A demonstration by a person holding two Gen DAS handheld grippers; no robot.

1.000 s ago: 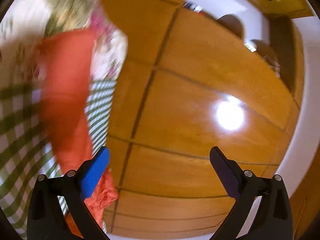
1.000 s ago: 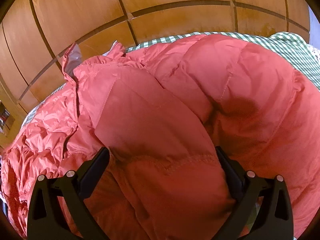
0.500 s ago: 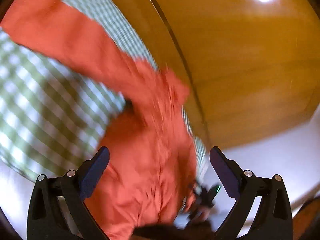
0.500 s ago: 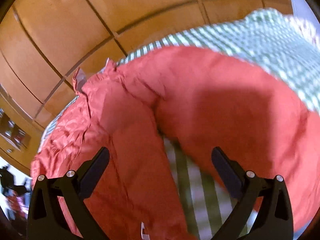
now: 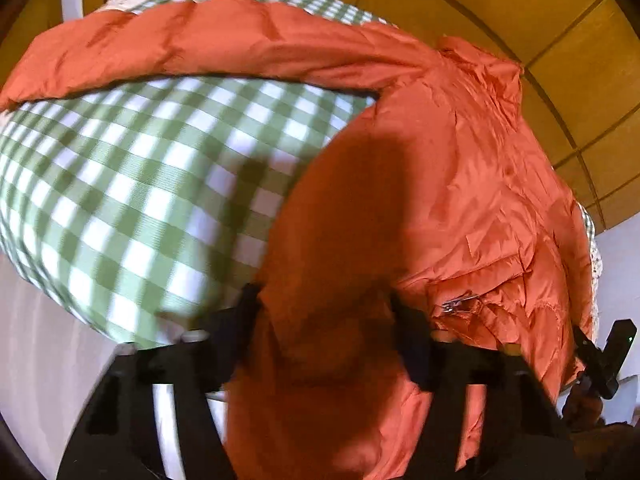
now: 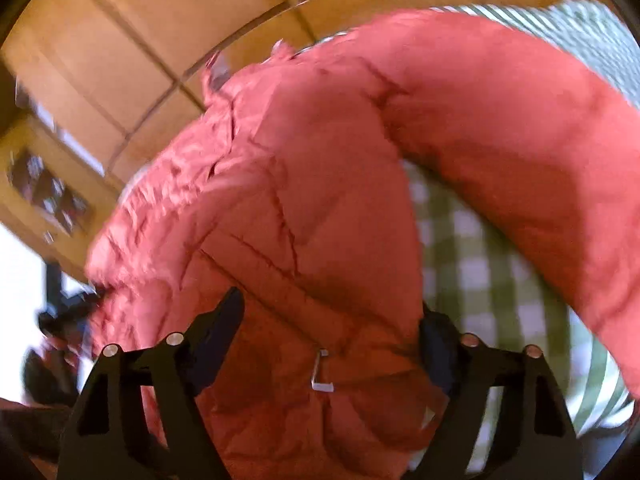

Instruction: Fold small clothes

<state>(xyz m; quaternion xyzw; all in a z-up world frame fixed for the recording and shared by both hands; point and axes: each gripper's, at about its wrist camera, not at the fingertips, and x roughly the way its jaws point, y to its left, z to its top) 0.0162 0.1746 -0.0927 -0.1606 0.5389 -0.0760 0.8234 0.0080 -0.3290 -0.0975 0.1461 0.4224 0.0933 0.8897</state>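
Note:
A puffy red jacket (image 5: 460, 184) lies spread on a green-and-white checked cloth (image 5: 140, 184), one sleeve (image 5: 224, 40) stretched out to the left. My left gripper (image 5: 324, 304) points down at the jacket's near edge; its jaws are closing, and padded fabric fills the gap from pad to pad. In the right wrist view the jacket (image 6: 320, 200) bulges up, its sleeve (image 6: 520, 120) arching over the checked cloth (image 6: 480, 272). My right gripper (image 6: 328, 312) is closing too, with the hem and a small zipper pull (image 6: 320, 372) between its fingers.
Wooden floor panels (image 5: 520, 20) lie beyond the cloth's far edge, and the right wrist view also catches the floor (image 6: 120, 40). A dark device with a green light (image 5: 604, 356) shows at the jacket's right edge. A pale surface (image 5: 40, 340) borders the cloth at lower left.
The left gripper has swung from the floor down onto the jacket's edge and its jaws have narrowed on the fabric. The right gripper slid along the hem and its jaws narrowed as well.

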